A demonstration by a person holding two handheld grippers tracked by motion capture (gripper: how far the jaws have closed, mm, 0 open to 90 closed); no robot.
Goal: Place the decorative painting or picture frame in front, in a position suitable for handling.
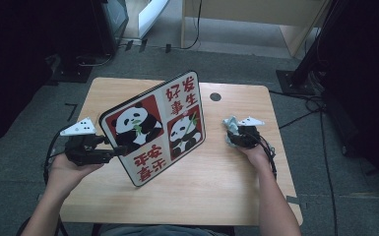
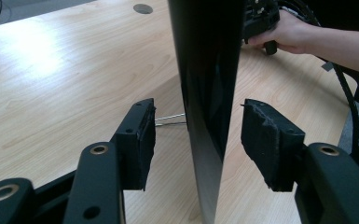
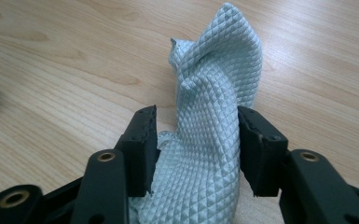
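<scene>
Panda board (image 1: 152, 128): up on its edge in the middle of the table (image 1: 226, 191), between the wide-apart jaws of the left gripper (image 1: 122, 150). Squeeze gently, hold steady. Cloth (image 3: 214, 84) sits between right gripper (image 3: 196, 116) jaws; can't tell if pinched. Wipe softly.

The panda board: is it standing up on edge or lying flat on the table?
On edge. The panda board stands tilted on the table, its thin edge between the left gripper's open jaws.
</scene>
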